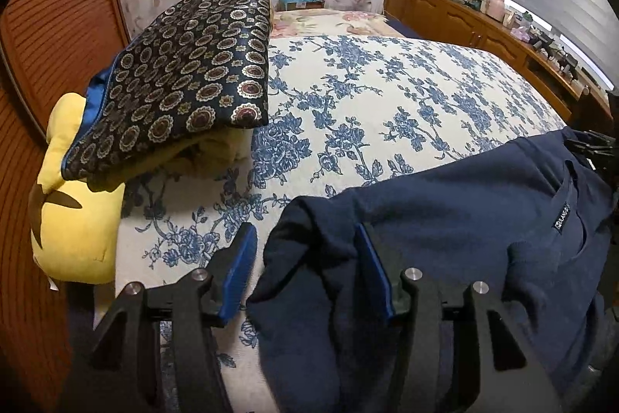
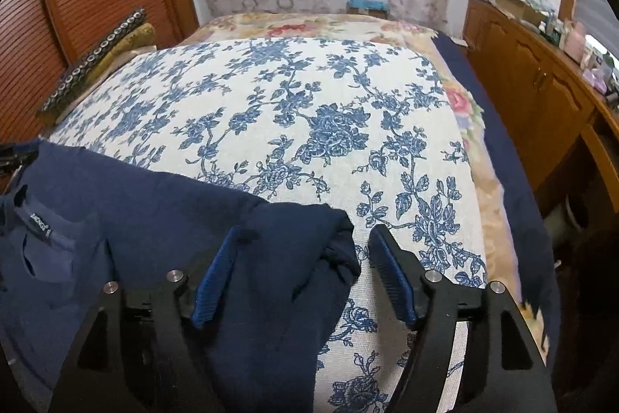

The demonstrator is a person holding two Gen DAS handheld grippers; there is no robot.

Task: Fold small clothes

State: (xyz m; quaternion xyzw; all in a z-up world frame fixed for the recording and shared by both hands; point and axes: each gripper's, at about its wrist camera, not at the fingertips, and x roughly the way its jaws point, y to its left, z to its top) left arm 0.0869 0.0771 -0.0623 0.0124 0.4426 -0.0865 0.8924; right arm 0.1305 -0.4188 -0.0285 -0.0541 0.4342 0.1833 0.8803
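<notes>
A navy garment [image 1: 445, 219] is lying across the lower part of both frames on a blue-flowered bedspread [image 2: 309, 103], its neck label showing at the right of the left wrist view. The left gripper [image 1: 305, 258] is standing spread, a cloth corner sitting between its blue pads, not pinched. The right gripper [image 2: 305, 258] is standing wider, cloth lying loose against its left pad. A dark patterned cushion [image 1: 185, 72] is resting on a yellow plush [image 1: 73, 211] at upper left.

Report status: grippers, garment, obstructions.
Left gripper and right gripper open, each straddling a corner. Navy knit top on blue-flowered quilt. Patterned dark cushion off left, clear.
</notes>
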